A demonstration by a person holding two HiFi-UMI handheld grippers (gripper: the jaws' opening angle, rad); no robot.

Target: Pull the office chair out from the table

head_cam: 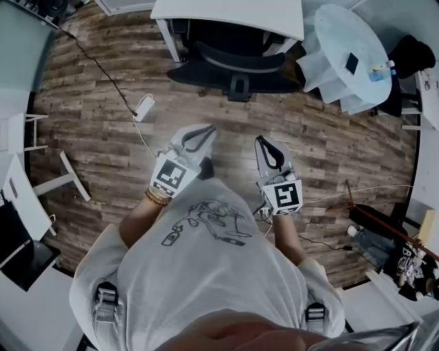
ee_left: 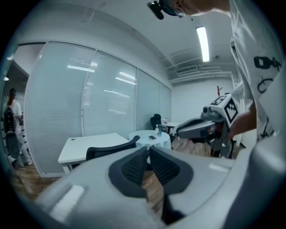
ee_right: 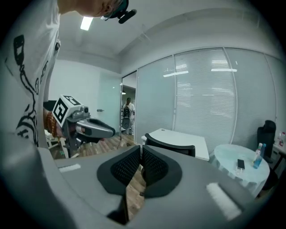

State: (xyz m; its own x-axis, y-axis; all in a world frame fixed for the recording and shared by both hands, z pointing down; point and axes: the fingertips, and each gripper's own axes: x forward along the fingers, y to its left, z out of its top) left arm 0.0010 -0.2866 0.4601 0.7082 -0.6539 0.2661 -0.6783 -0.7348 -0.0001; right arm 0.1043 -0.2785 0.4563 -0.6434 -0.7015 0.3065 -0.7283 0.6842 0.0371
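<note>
Now we hold both grippers out in front of us over the wooden floor, side by side and a little apart, both aimed toward the desk. Our left gripper has its jaws drawn narrow, the dark ribbed pads nearly meeting at the tips, and its own view shows only floor in the slit between them. Our right gripper is much the same: pads close together with a thin gap and nothing between them. The office chair stands well ahead of both grippers, untouched, its black seat tucked under the white table and its curved backrest turned toward us. Beside the table, on our right, stands a round table with a pale cloth, carrying a phone and a small bottle. A white power adapter lies on the floor between us and the chair, off to our left, with a dark cable running away from it.
</note>
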